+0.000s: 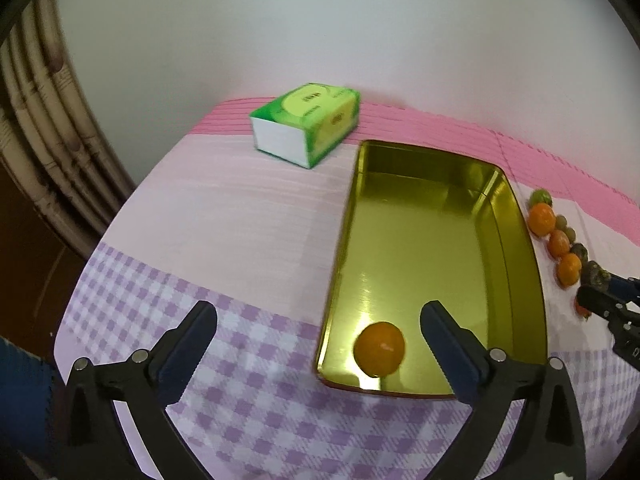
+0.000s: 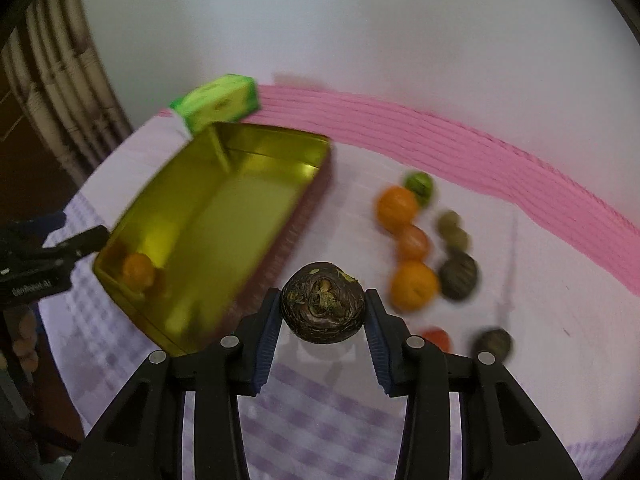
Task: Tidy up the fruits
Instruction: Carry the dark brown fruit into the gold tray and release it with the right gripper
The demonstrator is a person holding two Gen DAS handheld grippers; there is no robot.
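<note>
A gold metal tray (image 1: 516,264) lies on the checked tablecloth; it also shows in the right wrist view (image 2: 248,136). One orange (image 1: 379,349) lies in its near end, also in the right wrist view (image 2: 138,271). My left gripper (image 1: 319,320) is open and empty just above that end. My right gripper (image 2: 323,304) is shut on a dark brown round fruit (image 2: 323,302), held above the cloth to the right of the tray. A row of oranges (image 2: 413,285) and dark fruits (image 2: 458,274) lies on the cloth right of the tray.
A green tissue box (image 1: 308,124) stands at the back of the table near the white wall. A pink band of cloth (image 2: 480,148) runs along the back edge. A green fruit (image 2: 419,184) ends the row. A curtain hangs at the far left.
</note>
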